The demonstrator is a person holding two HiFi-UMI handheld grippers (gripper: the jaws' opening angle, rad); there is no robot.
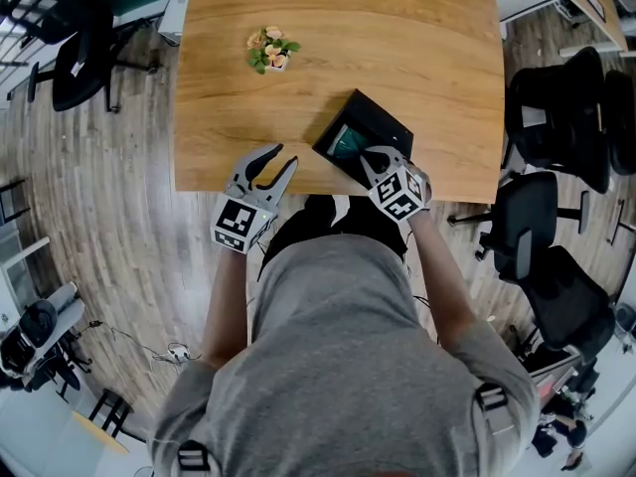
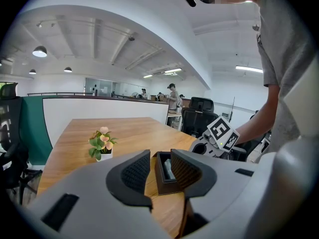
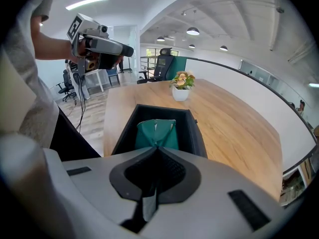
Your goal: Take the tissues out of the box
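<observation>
A black box (image 1: 386, 121) sits near the front edge of the wooden table (image 1: 417, 38), with a teal tissue pack (image 1: 348, 144) inside. My right gripper (image 1: 370, 157) reaches down into the box at its near end. In the right gripper view the jaws (image 3: 157, 148) are shut, and a pale strip of tissue (image 3: 148, 205) shows pinched between them, just before the teal pack (image 3: 156, 133). My left gripper (image 1: 280, 160) hovers open at the table's front edge, left of the box. Its jaws (image 2: 159, 153) frame the box (image 2: 162, 180) with nothing between them.
A small potted flower (image 1: 271, 51) stands further back on the table, left of the box. Black office chairs (image 1: 561, 117) stand to the right and another (image 1: 79, 38) to the left. The person's body stands right against the table's front edge.
</observation>
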